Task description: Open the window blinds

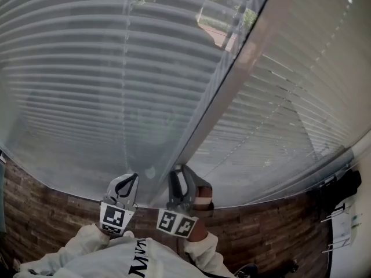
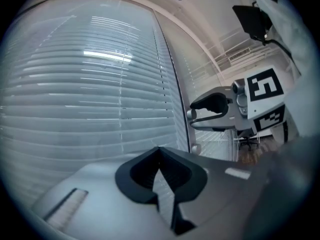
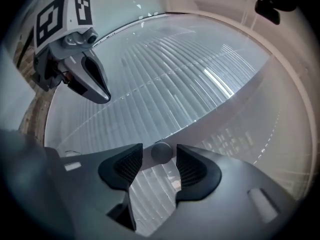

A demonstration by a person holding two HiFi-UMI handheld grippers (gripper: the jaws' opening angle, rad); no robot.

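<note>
A: What sits nearest to the person?

B: The two tools. The left gripper (image 2: 159, 154) has its jaws together on nothing and hangs just beside the right gripper (image 1: 181, 175), whose jaws stand wide apart.

A: Is anything in that gap?

B: A small round knob (image 3: 161, 152) shows at its far end, with neither pad pressing on it. It looks like the bottom of the turning control for the blinds (image 1: 87, 68).

A: So how should this step go?

B: Probably by centring the knob between the pads and pushing in until it sits deep on the ribbed faces. Only then should the jaws close firmly, because a round thing slips out of a shallow pinch. Any twist should follow the knob's own axis and not drag it sideways.

A: And the blinds themselves?

B: They fill the window ahead, one on each side of a pale post (image 1: 249, 57). They are let fully down with the slats lying close. Only near the top does a little of the outdoors show through, so the opening looks barely begun.
</note>
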